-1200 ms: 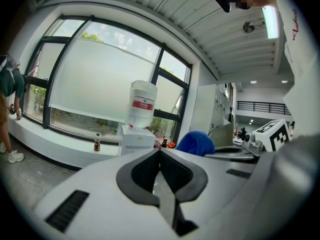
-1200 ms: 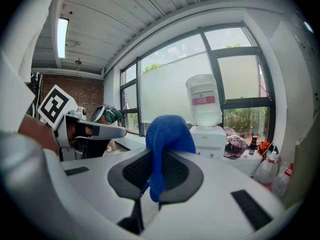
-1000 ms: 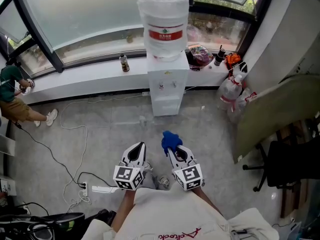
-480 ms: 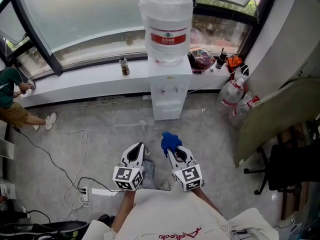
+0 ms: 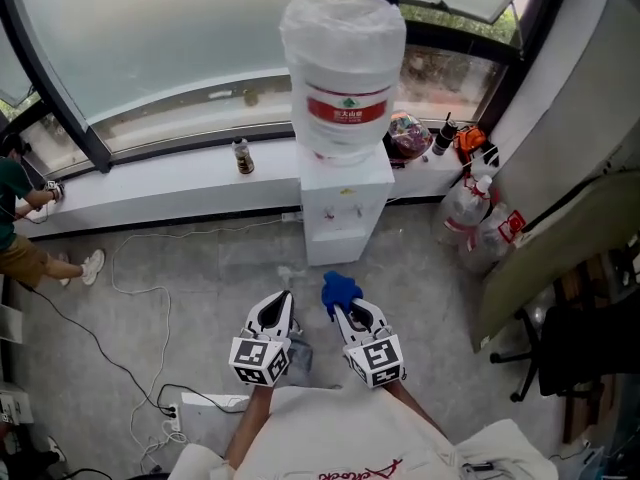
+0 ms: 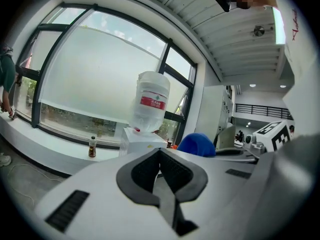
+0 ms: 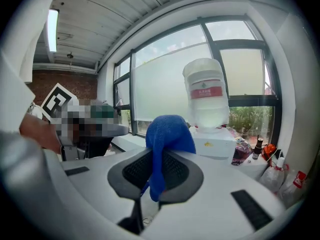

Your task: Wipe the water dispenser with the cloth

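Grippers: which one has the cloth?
The right gripper: it is shut on the blue cloth, which bunches out above it. The left gripper is shut too, with nothing in it.

My head view looks steeply down from high over the floor (image 5: 220, 248), with the water dispenser (image 5: 345, 203) ahead against the window ledge (image 5: 160, 183). The left gripper view and right gripper view ride low on the left tool (image 5: 277, 306) and right tool (image 5: 347, 310), facing forward and slightly up. All three share the dispenser, well off; the left also catches the cloth (image 6: 196, 145).
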